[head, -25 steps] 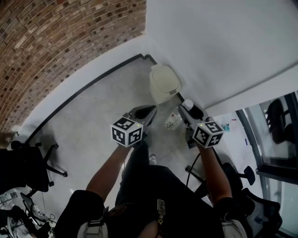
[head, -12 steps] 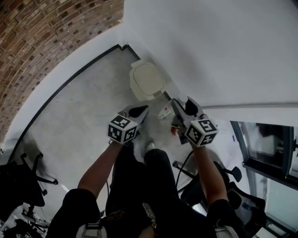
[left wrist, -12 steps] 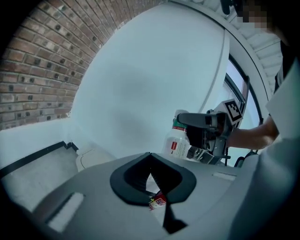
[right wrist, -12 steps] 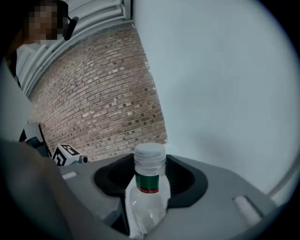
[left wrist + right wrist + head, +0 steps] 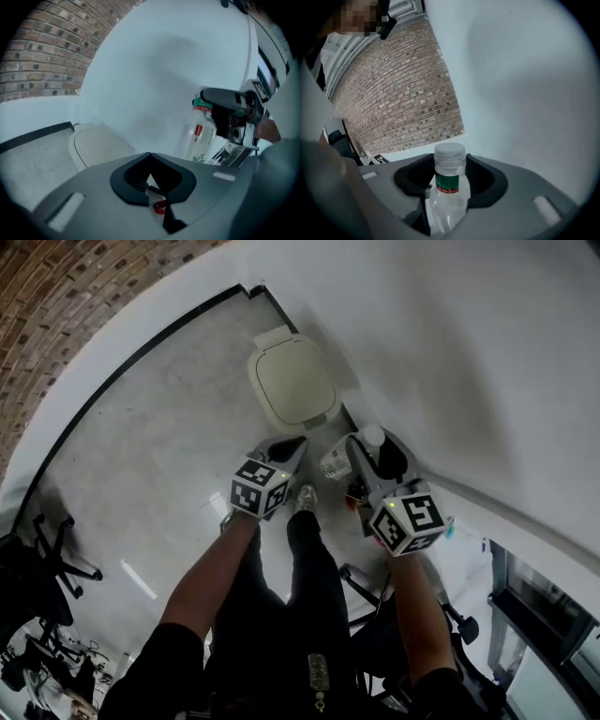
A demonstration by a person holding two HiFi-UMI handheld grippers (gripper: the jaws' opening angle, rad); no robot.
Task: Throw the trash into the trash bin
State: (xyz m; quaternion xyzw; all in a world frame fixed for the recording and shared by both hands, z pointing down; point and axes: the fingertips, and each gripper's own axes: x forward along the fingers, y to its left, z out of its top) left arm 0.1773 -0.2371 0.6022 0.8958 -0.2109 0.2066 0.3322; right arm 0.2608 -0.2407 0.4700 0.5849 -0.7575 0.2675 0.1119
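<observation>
Seen from over the person's head, the trash bin (image 5: 292,381) sits on the grey floor (image 5: 159,456) in the corner against the white wall, with its cream lid down. Both arms reach toward it. The left claw (image 5: 284,450) is pinched to a point just short of the bin's near edge and has nothing in it. The right claw (image 5: 375,451) is closed on a clear plastic bottle (image 5: 337,465), which it holds in the air beside the bin's near right corner, white cap pointing to the wall. The left gripper view shows that claw's dark pads meeting at the tips, empty, with the bin beyond them on the left and the bottle hanging in the other claw on the right. The right gripper view shows the pads either side of the bottle's neck and green label band. The cap pokes out past them, with the brick wall (image 5: 398,103) behind.
</observation>
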